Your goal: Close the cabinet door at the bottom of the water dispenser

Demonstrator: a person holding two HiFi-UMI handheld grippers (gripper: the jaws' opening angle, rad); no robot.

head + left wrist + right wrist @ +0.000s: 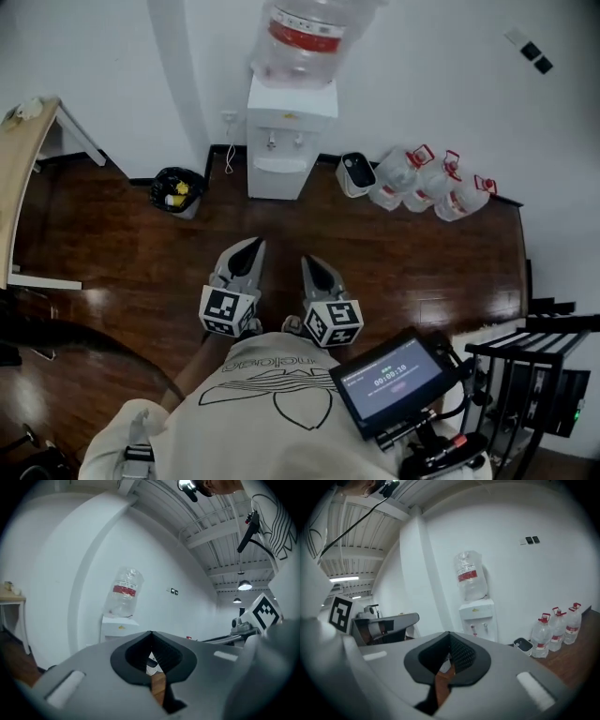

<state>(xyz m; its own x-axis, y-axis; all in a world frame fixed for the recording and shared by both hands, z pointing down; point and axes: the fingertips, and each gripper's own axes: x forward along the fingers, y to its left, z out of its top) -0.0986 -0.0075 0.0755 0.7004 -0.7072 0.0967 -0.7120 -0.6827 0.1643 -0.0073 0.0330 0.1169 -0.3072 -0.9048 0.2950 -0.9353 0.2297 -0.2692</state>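
White water dispenser (286, 131), with its cabinet door (276, 183) low on the front, stood at the wooden floor's (375, 262) far edge against the wall. It was well apart from the left gripper (254, 243) and right gripper (308, 261). Both pointed at it with jaws together, empty.

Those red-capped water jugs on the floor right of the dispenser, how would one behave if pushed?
The jugs look large; if full, probably heavy and slow to slide on the wooden floor. They stand tall and close together, so a high push might tip one into its neighbour.
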